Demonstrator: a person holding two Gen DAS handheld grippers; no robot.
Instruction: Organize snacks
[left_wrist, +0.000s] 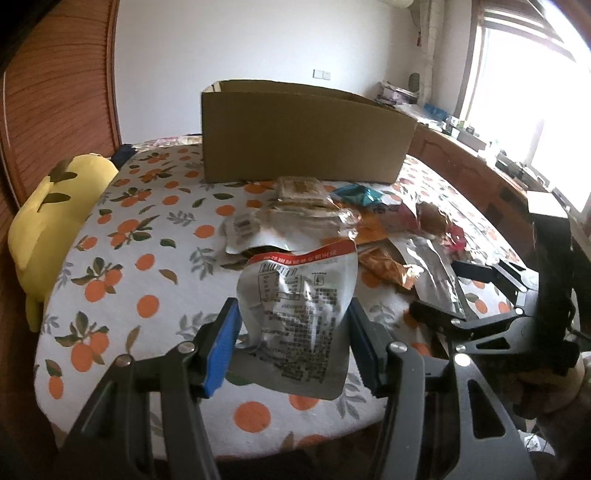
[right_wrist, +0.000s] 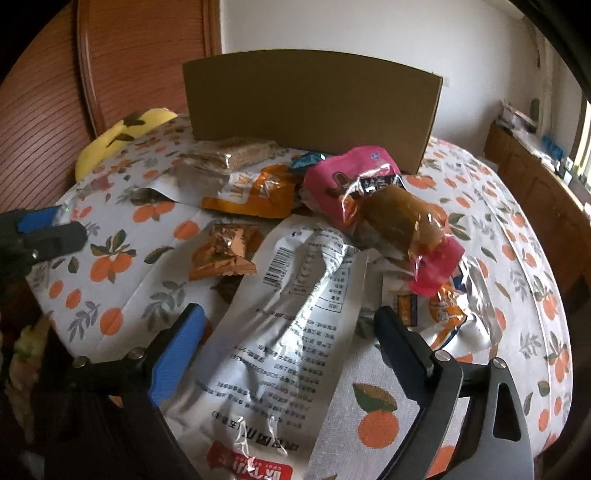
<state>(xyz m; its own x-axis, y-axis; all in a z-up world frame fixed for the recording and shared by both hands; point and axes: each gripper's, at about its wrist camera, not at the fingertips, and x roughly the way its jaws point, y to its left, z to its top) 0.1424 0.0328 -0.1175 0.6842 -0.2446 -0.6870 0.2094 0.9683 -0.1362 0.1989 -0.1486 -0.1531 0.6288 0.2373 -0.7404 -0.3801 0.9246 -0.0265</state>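
Observation:
My left gripper (left_wrist: 291, 343) is shut on a crumpled silver pouch (left_wrist: 299, 314) with a red top band, held upright above the bed between the blue pads. A brown cardboard box (left_wrist: 306, 136) stands open-topped at the far side of the bed. In front of the cardboard box (right_wrist: 310, 107) lies a pile of snacks: a clear wafer pack (right_wrist: 229, 155), an orange packet (right_wrist: 258, 192), a pink packet (right_wrist: 354, 173) with a brown bun (right_wrist: 402, 218) and a small orange wrapper (right_wrist: 225, 254). My right gripper (right_wrist: 291, 343) is open, its fingers on either side of a large silver bag (right_wrist: 288, 332) lying flat.
The bed cover (left_wrist: 140, 266) is white with orange fruit print. A yellow plush toy (left_wrist: 48, 214) lies at the left edge against a wooden panel (left_wrist: 55, 92). A wooden cabinet (left_wrist: 480, 173) with clutter runs under the window on the right.

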